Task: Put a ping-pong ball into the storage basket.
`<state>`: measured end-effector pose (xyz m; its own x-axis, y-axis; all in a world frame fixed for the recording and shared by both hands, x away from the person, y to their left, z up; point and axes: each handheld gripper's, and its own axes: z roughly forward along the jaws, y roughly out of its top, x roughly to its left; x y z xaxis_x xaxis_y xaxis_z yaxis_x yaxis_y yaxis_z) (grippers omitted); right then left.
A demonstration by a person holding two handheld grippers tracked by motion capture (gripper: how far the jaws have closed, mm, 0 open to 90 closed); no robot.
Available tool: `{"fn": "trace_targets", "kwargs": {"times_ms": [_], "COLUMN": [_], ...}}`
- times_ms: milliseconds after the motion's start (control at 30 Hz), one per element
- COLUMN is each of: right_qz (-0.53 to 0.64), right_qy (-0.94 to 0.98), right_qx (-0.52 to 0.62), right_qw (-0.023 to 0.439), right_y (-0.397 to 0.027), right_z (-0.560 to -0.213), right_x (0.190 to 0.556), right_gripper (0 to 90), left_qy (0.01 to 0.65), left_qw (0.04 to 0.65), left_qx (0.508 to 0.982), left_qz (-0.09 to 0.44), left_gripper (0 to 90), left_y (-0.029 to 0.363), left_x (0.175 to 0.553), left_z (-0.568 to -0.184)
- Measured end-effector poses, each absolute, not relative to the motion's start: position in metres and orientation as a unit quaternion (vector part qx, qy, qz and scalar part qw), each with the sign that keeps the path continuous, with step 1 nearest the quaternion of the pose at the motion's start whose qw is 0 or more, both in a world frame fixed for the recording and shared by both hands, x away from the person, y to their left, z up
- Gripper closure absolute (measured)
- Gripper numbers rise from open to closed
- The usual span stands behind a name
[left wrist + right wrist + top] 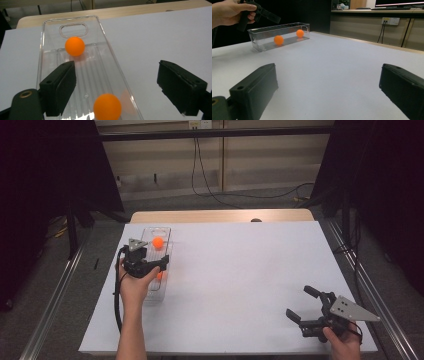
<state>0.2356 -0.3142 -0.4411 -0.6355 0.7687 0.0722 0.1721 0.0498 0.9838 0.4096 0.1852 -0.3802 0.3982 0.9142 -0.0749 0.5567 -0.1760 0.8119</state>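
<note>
A clear plastic tray [166, 234] lies lengthwise at the table's left and holds two orange balls. One ball [158, 242] sits near the far end; the other ball [159, 275] is half hidden behind my left gripper [154, 260]. That gripper hovers over the tray and is open, with nothing between its jaws. In the left gripper view the far ball [74, 46] and near ball [107, 106] rest on the tray's ribbed floor [92, 72]. My right gripper [299, 301] is open and empty near the front right corner, pointing towards the tray [262, 37].
A white sheet [240, 270] covers the table, with a wooden strip [220, 216] showing along the far edge. Black curtains and stands flank both sides. Cables run across the floor beyond the table.
</note>
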Motion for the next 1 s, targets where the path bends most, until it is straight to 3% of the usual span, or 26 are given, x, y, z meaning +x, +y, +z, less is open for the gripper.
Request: {"fn": "trace_targets", "kwargs": {"times_ms": [1000], "right_qz": [0.597], "right_qy": [0.680], "right_qx": [0.346], "right_qw": [0.249], "right_y": [-0.314], "right_z": [-0.441], "right_x": [0.236], "right_gripper": [1.3], "left_qy": [0.475], "left_qw": [0.436], "left_qx": [0.735], "left_qz": [0.212], "left_gripper": [8.1], "left_y": [0.180], "left_x": [0.388], "left_z": [-0.386]}}
